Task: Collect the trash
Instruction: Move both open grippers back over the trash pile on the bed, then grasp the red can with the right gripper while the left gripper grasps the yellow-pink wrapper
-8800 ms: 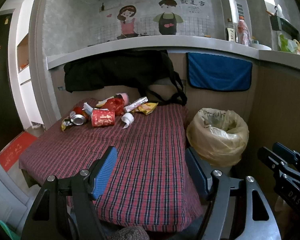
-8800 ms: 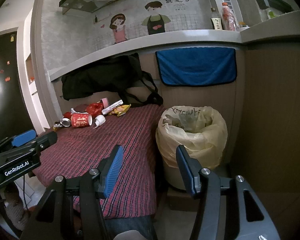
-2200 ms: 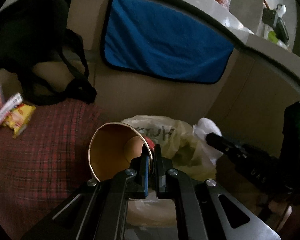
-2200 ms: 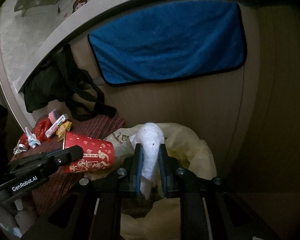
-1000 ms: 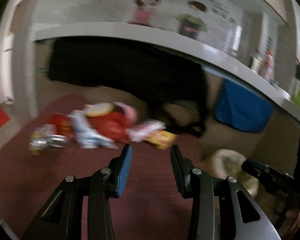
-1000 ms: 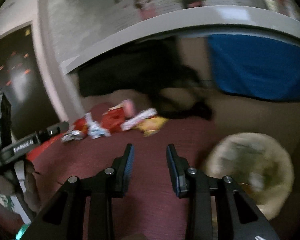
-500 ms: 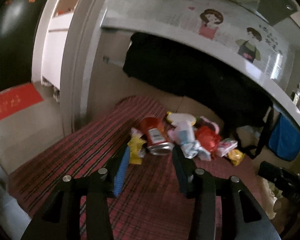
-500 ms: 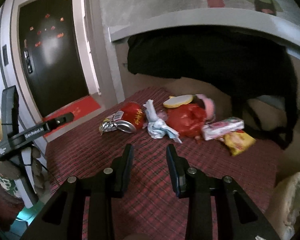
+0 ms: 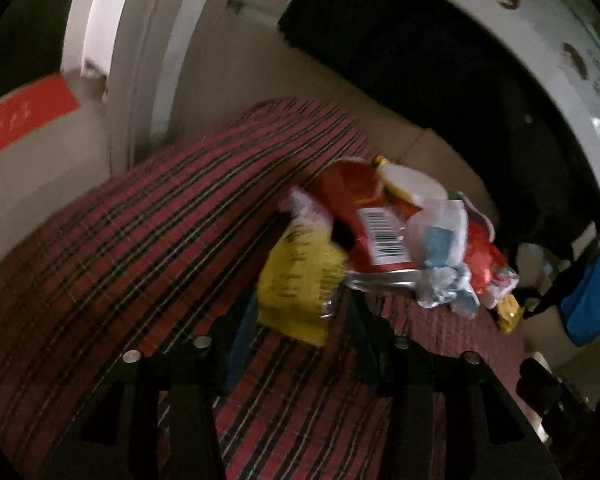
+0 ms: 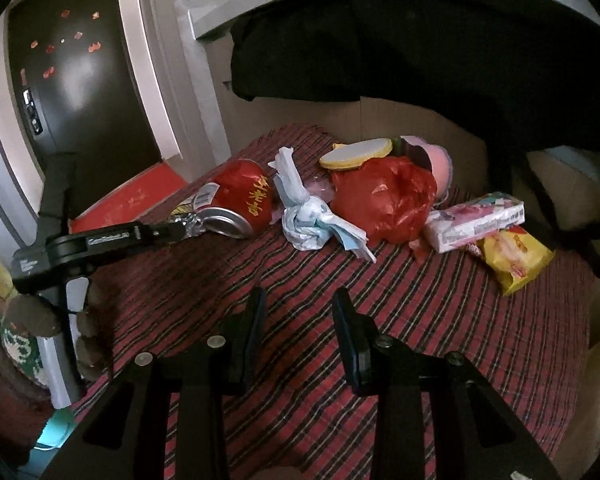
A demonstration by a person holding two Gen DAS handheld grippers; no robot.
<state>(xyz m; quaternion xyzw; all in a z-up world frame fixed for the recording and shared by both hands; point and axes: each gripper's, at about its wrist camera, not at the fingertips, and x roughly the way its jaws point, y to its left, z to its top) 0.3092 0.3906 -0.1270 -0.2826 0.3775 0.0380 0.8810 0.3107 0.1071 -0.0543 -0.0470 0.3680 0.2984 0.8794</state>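
Left gripper [image 9: 300, 312], jaws apart, straddles the crumpled yellow foil wrapper [image 9: 300, 280] on the red plaid cloth [image 9: 140, 260]; the wrapper lies between the fingers at 12 o'clock, its long axis roughly along them. The dented red drink can [image 9: 372, 220] lies just beyond, at 1 o'clock. Right gripper [image 10: 298, 320], jaws apart and empty, points toward the knotted white-and-blue tissue wad [image 10: 312, 220] at 12 o'clock, well apart. The left gripper is judged nearer its pickup.

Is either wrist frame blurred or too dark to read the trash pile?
Left wrist view: dim and motion-smeared, though the yellow wrapper and red can stay recognisable. Right wrist view: brighter and sharp, with fisheye bending at the edges.
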